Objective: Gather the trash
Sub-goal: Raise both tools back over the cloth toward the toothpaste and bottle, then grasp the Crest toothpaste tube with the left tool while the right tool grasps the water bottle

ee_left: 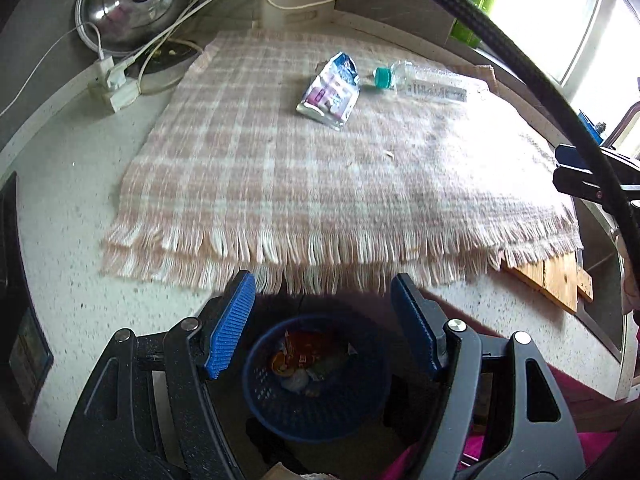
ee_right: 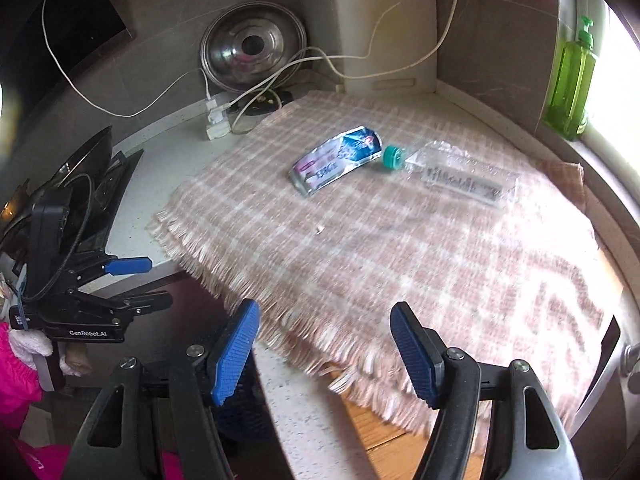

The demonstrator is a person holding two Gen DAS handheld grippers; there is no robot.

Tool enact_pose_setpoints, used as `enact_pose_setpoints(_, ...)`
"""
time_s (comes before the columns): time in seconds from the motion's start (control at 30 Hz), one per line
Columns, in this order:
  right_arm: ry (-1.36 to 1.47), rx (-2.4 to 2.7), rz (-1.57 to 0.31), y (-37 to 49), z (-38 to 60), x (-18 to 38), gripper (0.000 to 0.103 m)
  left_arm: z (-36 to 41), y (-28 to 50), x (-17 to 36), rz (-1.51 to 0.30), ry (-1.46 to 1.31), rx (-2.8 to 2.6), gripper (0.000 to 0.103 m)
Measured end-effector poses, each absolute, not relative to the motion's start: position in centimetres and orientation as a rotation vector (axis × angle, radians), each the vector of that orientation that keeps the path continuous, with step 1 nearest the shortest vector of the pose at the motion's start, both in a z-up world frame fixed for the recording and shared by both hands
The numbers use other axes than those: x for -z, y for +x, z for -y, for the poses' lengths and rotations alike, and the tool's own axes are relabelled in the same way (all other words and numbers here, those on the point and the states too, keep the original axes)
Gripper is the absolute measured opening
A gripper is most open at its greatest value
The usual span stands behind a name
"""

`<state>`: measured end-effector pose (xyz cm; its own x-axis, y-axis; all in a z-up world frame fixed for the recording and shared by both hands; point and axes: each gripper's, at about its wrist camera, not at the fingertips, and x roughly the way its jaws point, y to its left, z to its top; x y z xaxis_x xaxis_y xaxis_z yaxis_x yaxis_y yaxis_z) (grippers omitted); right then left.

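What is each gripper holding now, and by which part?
Nothing: the left gripper and right gripper are open and empty; wrapper and bottle lie on the cloth.

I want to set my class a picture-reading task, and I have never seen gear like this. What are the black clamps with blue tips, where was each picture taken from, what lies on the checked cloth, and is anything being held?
There is no robot here: a person holds a two-finger clamp in each hand, each with a camera looking along its fingers. One picture is from the left gripper, the other from the right gripper. Both are open and hold nothing. On the checked cloth lie a crumpled wrapper and, beside it, a clear plastic bottle on its side. In the left view, a blue basket below the counter edge already holds some trash.
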<state>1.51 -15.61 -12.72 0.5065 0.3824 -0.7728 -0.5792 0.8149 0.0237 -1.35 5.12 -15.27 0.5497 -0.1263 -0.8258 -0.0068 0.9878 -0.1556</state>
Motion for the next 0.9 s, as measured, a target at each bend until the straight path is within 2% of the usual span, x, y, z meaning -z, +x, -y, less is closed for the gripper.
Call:
enact_pose_setpoints(0.03, -0.266, -0.583, -0.85, 2.2, 15.8, 12.4, 0.079, -4.9, -0.5, 15.0, -0.98, -0.135, 0.071, 0.072)
enact_pose_setpoints(0.07, -0.275, -0.581, -0.828, 2.8, 16.1, 12.1, 0.088, -4.8, 0.4, 14.6, -0.974, -0.126, 0.07, 0.072)
enact_pose_setpoints(0.1, -0.281, -0.582, -0.802, 3.4, 16.4, 11.7, 0.091, -4.5, 1.2, 14.4, -0.966, -0.118, 0.068, 0.072)
enact_pose_setpoints(0.33, -0.379, -0.596, -0.747, 8.0, 16.4, 10.2, 0.093, -3.5, 6.9, 12.7, -0.93, -0.087, 0.074, 0.072)
enact_pose_setpoints(0.57, -0.488, -0.649, -0.785, 12.9, 15.8, 10.4, 0.094, -2.5, 12.8, 12.7, -0.952, -0.052, 0.083, 0.073)
enact_pose_setpoints(0.67, -0.528, -0.665, -0.851, 15.5, 15.7, 11.2, 0.094, -2.0, 15.0, 12.9, -0.964, -0.024, 0.091, 0.083)
enact_pose_setpoints(0.9, -0.612, -0.681, -0.892, 20.2, 15.3, 11.5, 0.094, -1.5, 19.9, 14.2, -1.039, 0.052, 0.085, 0.083)
